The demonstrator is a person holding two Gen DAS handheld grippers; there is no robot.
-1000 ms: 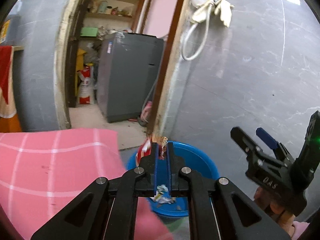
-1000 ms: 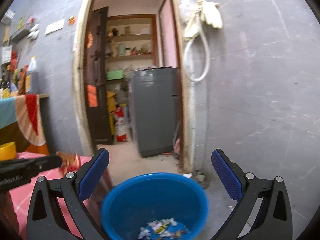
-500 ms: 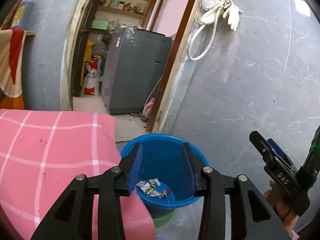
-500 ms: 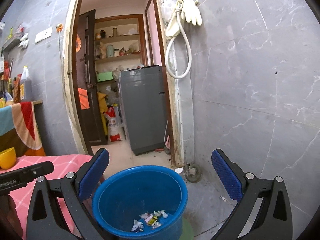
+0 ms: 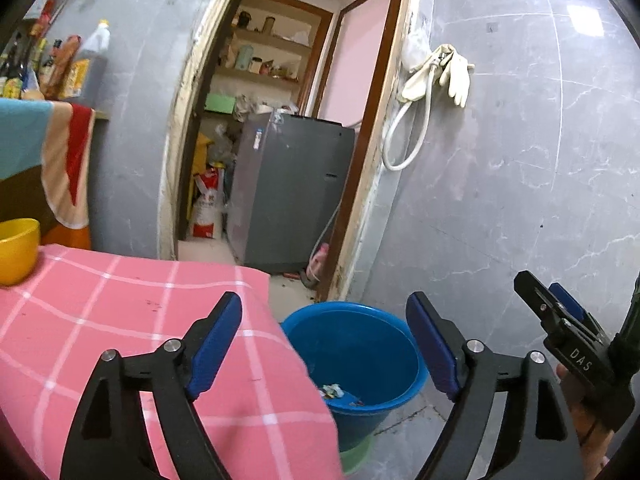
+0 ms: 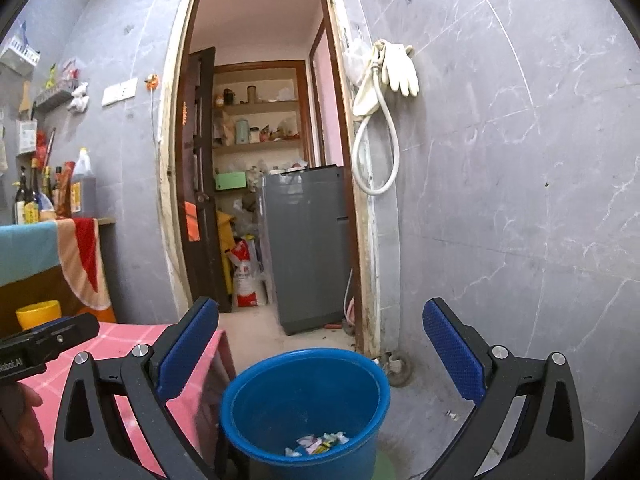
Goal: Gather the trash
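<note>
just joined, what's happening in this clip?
A person is collecting trash with two handheld grippers. Both the left gripper and right gripper are open and empty, hovering near a blue bucket beside the pink-clothed table. A few scrunched wrappers lie at the bucket's bottom.

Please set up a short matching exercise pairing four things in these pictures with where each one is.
Things:
1. blue bucket
2. yellow cup
3. rubber gloves
4. wrappers

Places:
A. hanging on the wall right of the doorway
B. at the bottom of the bucket
C. on the floor beside the table's corner
D. on the pink checked tablecloth

Pairs: 1-C, 2-D, 3-A, 4-B
</note>
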